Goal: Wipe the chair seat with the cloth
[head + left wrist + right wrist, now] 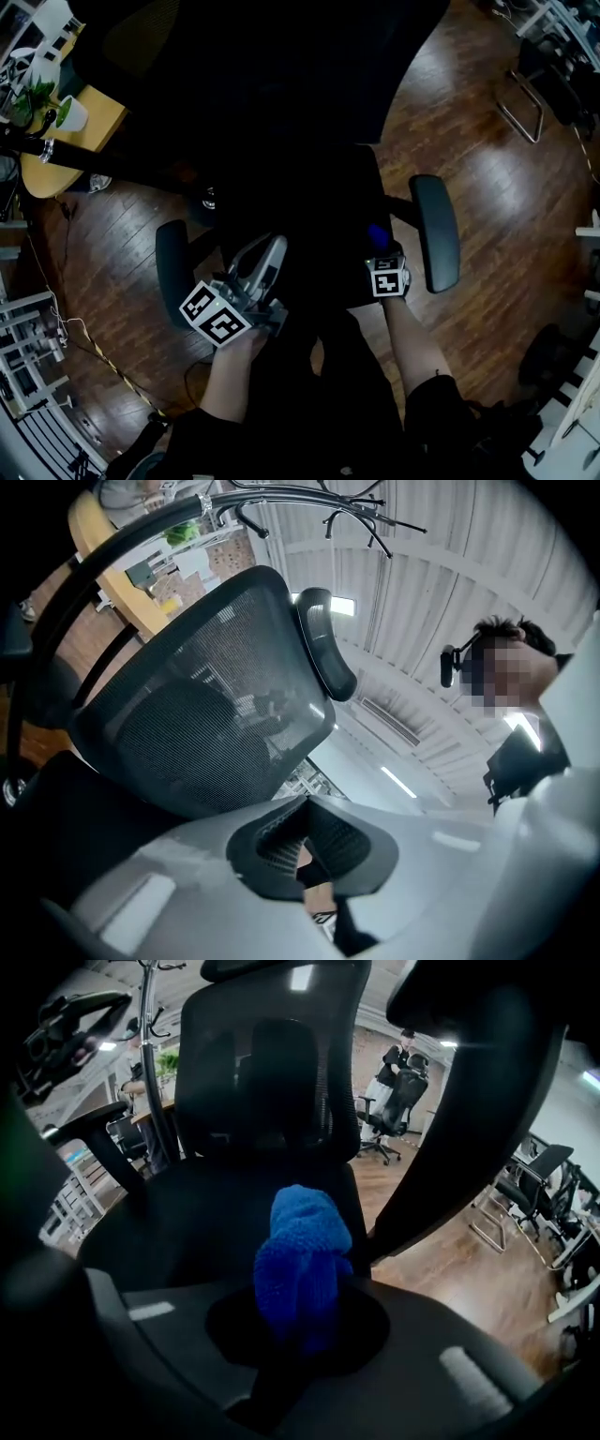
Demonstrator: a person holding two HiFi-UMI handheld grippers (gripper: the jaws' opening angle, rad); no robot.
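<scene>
On my right gripper point(380, 247) the fingers pinch the bunched blue cloth point(302, 1260), its end pointing ahead, low over the chair seat point(197, 1213) that stretches toward the backrest point(272, 1063). My left gripper point(267, 257), fingers closed empty, tilts upward alongside.

The chair point(272, 1072), near, carries two armrests: left armrest point(172, 272), right armrest point(437, 230). Grippers total two: left gripper point(265, 258), right gripper point(382, 251); cloth point(302, 1265): one. One potted plant point(37, 98) stands far left.
</scene>
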